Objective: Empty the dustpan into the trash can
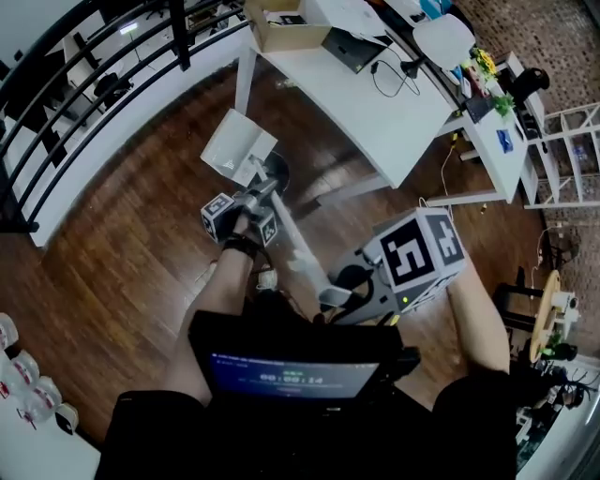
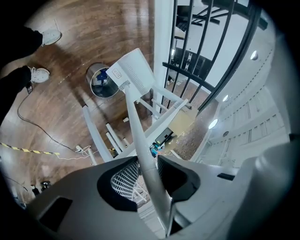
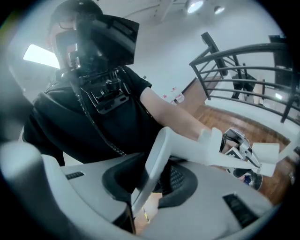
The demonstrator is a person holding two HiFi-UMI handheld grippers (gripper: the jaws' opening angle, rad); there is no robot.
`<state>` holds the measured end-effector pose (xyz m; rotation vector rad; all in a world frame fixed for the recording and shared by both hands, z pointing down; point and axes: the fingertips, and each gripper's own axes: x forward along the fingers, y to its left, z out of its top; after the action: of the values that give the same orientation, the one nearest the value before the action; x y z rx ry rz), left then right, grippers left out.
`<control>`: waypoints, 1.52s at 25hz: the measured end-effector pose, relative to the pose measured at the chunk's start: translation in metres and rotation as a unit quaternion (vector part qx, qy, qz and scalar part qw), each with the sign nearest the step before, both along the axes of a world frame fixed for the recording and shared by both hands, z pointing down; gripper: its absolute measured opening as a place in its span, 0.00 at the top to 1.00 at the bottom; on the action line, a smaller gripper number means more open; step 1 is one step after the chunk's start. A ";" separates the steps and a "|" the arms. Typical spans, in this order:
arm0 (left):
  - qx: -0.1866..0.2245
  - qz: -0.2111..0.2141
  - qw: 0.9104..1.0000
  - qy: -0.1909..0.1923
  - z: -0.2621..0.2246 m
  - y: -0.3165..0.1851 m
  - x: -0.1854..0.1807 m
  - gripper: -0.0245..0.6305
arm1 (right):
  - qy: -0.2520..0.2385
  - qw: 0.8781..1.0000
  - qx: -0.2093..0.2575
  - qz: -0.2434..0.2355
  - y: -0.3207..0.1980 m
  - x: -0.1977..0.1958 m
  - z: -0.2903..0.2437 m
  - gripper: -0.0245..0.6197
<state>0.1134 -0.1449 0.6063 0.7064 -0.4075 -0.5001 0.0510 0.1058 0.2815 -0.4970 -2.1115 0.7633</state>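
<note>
The white dustpan (image 1: 239, 148) hangs tilted over the floor, right beside the small round trash can (image 1: 275, 172). Its long white handle (image 1: 302, 246) slants back toward my body. My left gripper (image 1: 265, 192) is shut on the handle's lower part, close to the pan. In the left gripper view the handle (image 2: 140, 140) runs between the pads of the left gripper (image 2: 147, 171) out to the dustpan (image 2: 136, 70), with the trash can (image 2: 101, 82) just beyond it. My right gripper (image 1: 336, 295) is shut on the handle's upper end, seen as a bent white grip (image 3: 157, 159) between the pads of the right gripper (image 3: 157, 180).
A white desk (image 1: 375, 103) with a cardboard box (image 1: 281, 28) stands just behind the trash can. A black railing (image 1: 84, 56) runs along the left. A cable (image 2: 47, 140) trails on the wood floor, and a person's shoes (image 2: 47, 37) stand near it.
</note>
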 end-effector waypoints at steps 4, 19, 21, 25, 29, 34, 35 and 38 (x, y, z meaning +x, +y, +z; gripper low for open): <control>0.010 -0.010 0.999 -0.032 -0.010 0.004 -0.031 0.79 | -0.045 0.999 0.015 -0.009 0.012 0.001 -0.001 0.83; 0.020 -0.098 0.990 -0.096 -0.007 0.042 -0.116 0.79 | -0.211 0.976 -0.012 -0.047 0.044 0.005 -0.003 0.82; 0.016 -0.100 0.990 -0.102 -0.001 0.051 -0.118 0.79 | -0.223 0.974 -0.024 -0.045 0.045 0.008 -0.002 0.82; 0.004 -0.096 0.989 -0.110 0.014 0.072 -0.118 0.78 | -0.234 0.970 -0.055 -0.028 0.049 0.013 0.003 0.82; -0.013 -0.098 0.988 -0.116 0.032 0.092 -0.118 0.77 | -0.235 0.969 -0.070 -0.019 0.056 0.008 0.011 0.82; -0.033 -0.089 0.987 -0.131 0.053 0.109 -0.119 0.77 | -0.236 0.968 -0.088 -0.004 0.061 0.004 0.019 0.82; -0.037 -0.093 0.986 -0.137 0.059 0.111 -0.121 0.77 | -0.234 0.968 -0.091 -0.003 0.061 0.004 0.020 0.82; -0.039 -0.090 0.985 -0.140 0.060 0.116 -0.119 0.76 | -0.229 0.969 -0.095 0.001 0.061 0.004 0.021 0.82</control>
<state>-0.0053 -0.0290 0.6662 0.6691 -0.7554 -0.5534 0.0549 0.1664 0.3025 -0.8406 -2.4723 0.9243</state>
